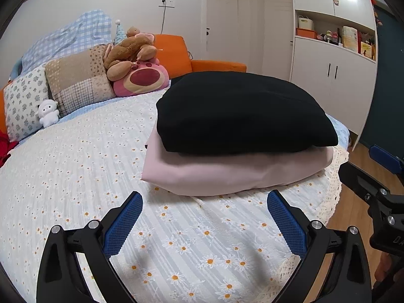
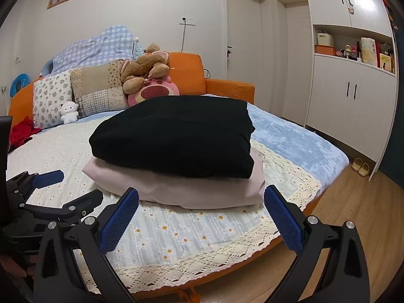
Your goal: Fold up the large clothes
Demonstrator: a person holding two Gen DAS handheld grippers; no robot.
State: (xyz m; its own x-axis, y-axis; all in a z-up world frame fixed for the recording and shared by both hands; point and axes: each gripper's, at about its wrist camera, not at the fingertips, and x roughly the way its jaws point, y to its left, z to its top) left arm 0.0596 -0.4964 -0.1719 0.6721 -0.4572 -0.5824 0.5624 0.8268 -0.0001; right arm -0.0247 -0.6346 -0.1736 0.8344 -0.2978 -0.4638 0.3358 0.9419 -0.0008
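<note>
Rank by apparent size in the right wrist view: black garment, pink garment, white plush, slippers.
1. Black garment
2. Pink garment, mostly covered by the black one, so its true size is unsure
3. White plush and slippers look alike; distances differ, unranked

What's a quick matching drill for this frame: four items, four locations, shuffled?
Items:
1. black folded garment
2. pink folded garment
3. white plush toy
4. slippers

Locations:
A. on the wooden floor by the cabinet
B. top of the stack
C. against the floral pillow
D. directly on the daisy bedspread, under another garment

Pairs: 1-B, 2-D, 3-C, 4-A

Both the left hand-held gripper and the right hand-held gripper are open and hold nothing.
</note>
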